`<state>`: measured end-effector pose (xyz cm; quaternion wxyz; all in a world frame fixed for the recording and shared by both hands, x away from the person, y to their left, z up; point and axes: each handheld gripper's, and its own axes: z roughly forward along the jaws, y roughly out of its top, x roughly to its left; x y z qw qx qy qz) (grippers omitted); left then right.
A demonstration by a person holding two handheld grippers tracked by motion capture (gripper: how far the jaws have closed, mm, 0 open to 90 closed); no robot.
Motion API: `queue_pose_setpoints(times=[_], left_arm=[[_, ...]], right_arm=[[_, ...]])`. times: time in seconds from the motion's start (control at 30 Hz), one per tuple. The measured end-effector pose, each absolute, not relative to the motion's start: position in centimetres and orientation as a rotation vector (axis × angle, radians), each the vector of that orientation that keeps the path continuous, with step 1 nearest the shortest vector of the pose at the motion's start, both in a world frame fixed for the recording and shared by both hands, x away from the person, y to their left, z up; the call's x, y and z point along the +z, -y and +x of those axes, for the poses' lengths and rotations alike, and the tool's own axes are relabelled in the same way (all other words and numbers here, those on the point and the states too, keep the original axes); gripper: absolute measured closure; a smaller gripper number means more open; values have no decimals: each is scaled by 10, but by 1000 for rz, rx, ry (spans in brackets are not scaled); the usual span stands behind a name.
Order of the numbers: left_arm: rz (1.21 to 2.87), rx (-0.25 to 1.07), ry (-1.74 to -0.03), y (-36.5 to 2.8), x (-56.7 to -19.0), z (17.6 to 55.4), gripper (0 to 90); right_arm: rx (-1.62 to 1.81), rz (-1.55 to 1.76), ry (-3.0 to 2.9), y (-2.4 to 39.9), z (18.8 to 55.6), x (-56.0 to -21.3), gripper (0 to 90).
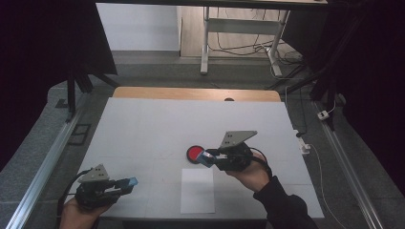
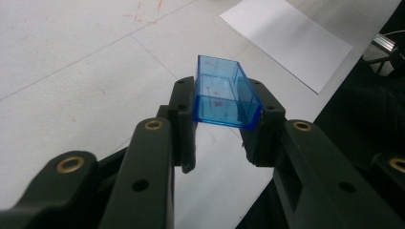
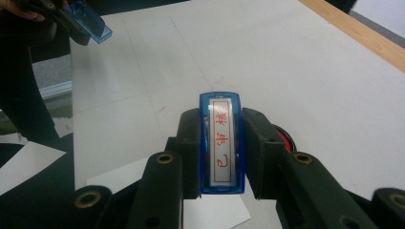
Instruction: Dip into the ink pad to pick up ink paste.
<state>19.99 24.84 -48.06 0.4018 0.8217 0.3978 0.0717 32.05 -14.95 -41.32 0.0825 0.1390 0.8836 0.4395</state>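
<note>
Stamp (image 3: 222,143), a blue plastic block with red characters, sits clamped in my right tool (image 3: 222,152), its clear blue cap (image 2: 224,93) pinched in my left tool (image 2: 219,129); next, I judge, inking on the round red pad (image 1: 195,153).

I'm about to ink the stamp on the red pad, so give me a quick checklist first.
1. Cap off stamp: ok, left gripper holds the blue cap apart from it.
2. Stamp clamped in right gripper: ok, jaws press both its sides.
3. Ink pad open: ok, red face shows.
4. Stamp near pad: ok, right beside it in the high view.
5. Paper ready: ok, lies flat below the pad.
6. Stamp face down: cannot tell.
</note>
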Motion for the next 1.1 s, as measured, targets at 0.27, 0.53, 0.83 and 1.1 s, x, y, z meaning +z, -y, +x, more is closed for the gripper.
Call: queue_pose_setpoints(times=[0.27, 0.53, 0.83, 1.1], left_arm=[[2086, 186, -1001, -247, -481, 199, 681], [2083, 188, -1006, -247, -481, 200, 681], [2085, 201, -1006, -247, -480, 199, 680], [2092, 203, -1007, -246, -480, 200, 680]], right_arm=[[1315, 451, -2629, 147, 325, -414, 703], [1284, 466, -2632, 143, 333, -418, 703], [1267, 484, -2631, 141, 340, -421, 703], [1255, 512, -2632, 138, 348, -423, 703]])
